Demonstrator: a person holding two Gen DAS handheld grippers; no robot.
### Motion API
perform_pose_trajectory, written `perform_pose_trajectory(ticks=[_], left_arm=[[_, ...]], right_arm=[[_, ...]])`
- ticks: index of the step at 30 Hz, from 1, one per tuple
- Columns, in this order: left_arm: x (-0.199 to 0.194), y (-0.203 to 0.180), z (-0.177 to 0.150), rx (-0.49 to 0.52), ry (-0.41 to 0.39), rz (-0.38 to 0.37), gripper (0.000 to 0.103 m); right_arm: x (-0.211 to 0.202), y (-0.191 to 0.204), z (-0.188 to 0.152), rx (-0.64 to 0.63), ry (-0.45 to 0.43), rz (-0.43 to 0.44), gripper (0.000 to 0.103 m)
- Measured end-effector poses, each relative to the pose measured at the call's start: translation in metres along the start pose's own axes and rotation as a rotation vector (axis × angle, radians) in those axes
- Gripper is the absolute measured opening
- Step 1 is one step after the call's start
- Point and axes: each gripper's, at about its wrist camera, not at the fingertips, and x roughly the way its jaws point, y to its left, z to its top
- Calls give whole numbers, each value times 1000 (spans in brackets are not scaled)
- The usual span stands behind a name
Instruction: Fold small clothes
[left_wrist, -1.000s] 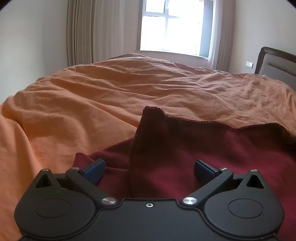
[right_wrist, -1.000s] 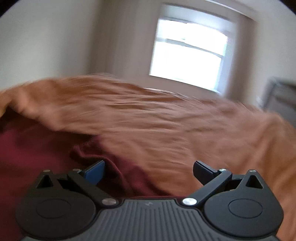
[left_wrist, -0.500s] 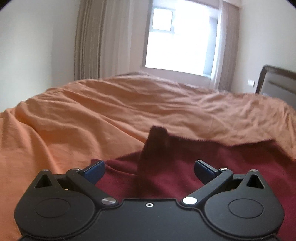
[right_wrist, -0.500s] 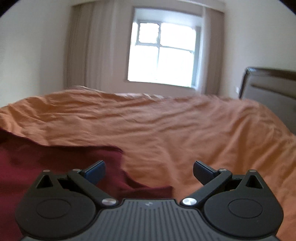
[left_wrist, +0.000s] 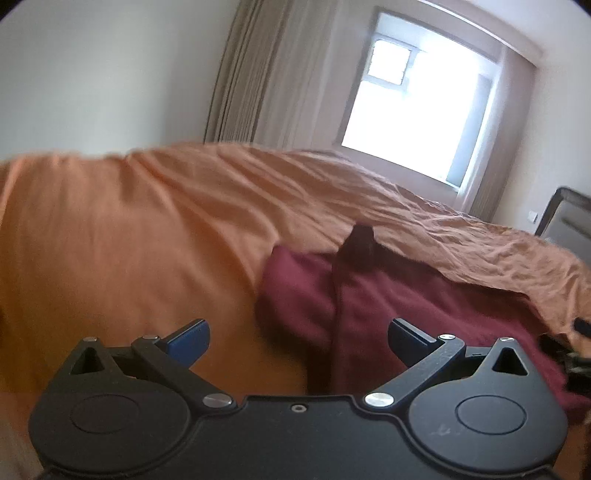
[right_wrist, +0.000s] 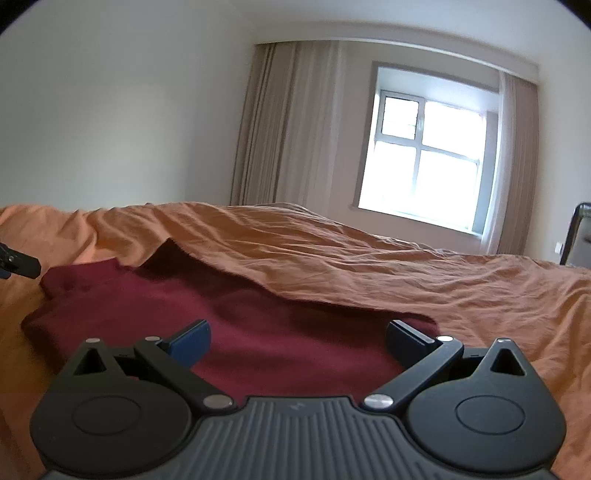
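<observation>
left wrist: both tongs (left_wrist: 298, 338) (right_wrist: 298, 336) level, spread wide

You've got a plain dark-red garment (right_wrist: 295, 332) on a plain orange bedspread (right_wrist: 424, 273); beige curtains (right_wrist: 291, 122), white walls (right_wrist: 110, 110). Both grippers: black bodies w/ blue finger pads (right_wrist: 190, 338).

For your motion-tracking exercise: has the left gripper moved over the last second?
Yes. The left gripper has swung left: against it, the window and maroon garment sit further right than before.
</observation>
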Motion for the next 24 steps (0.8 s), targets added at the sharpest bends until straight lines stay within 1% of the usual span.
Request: perform_pose_trajectory(ticks=[3,8,12,15,17,21,24], left_arm=[[-4,1,-15,-13,43,-33,102],[-3,-5,-32,-10,52,-69,102],[4,-7,-39,-50,92,-106,102],[9,-8,-44,-82,106,-122,102],[11,-10,-46,-92,105,-123,102],[13,-17,-52,-106,92,-126,102],[16,-22,-53,-83,92,-117,102]], right_arm=[[-1,16,-10,-21,-17,-29,103],[-4,28,-29,-52,-22,-81,103],[4,30,-44,-33,12,-74,103],[8,30,-53,-4,4,-71,103],[9,30,-61,12,-1,-69,103],[10,25,-73,54,-38,-55,103],[9,22,-75,72,-40,-46,103]])
